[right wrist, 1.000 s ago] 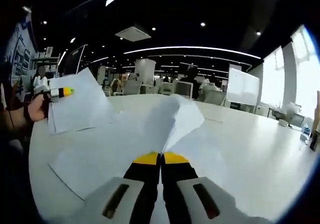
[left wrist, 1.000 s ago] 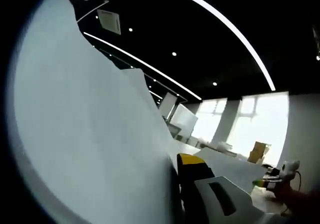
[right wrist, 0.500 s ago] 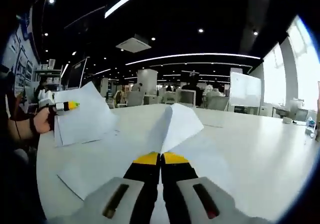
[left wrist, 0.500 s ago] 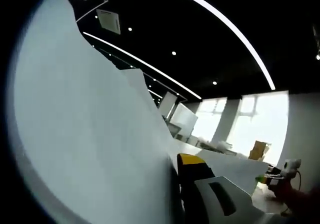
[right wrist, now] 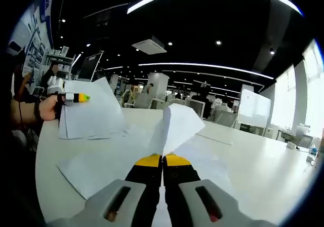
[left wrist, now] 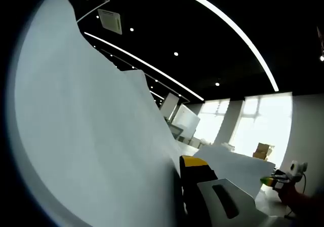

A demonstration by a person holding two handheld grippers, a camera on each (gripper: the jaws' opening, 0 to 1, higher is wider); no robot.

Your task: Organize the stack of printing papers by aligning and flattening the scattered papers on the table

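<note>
Papers (right wrist: 114, 158) are lying loose and overlapping on the white table (right wrist: 263, 171), edges not lined up. One sheet (right wrist: 177, 125) is rising off the pile, folded into a peak, its lower edge pinched between the right gripper (right wrist: 162, 160) jaws, which are pressed together with no gap showing at the yellow tips.

Further left in the right gripper view, the left gripper (right wrist: 81, 98) is holding a separate stack (right wrist: 88, 115) up off the table, tilted, with a hand (right wrist: 48, 108) wrapped around the handle. Its yellow-green tip is sitting against the stack's top edge.

In the left gripper view, that stack (left wrist: 86, 136) is standing close against the lens, covering the left half of the frame. The left gripper (left wrist: 178, 168) is showing one yellow-tipped jaw tight against the sheets; the other jaw is hidden behind the paper, so it reads as clamped on the stack. At lower right the right gripper (left wrist: 271, 180) is showing small, with another sheet (left wrist: 238, 166) in front of it.

Behind, ceiling light strips (right wrist: 202, 65), bright windows (left wrist: 258, 125) and office desks (right wrist: 177, 98) are showing.
</note>
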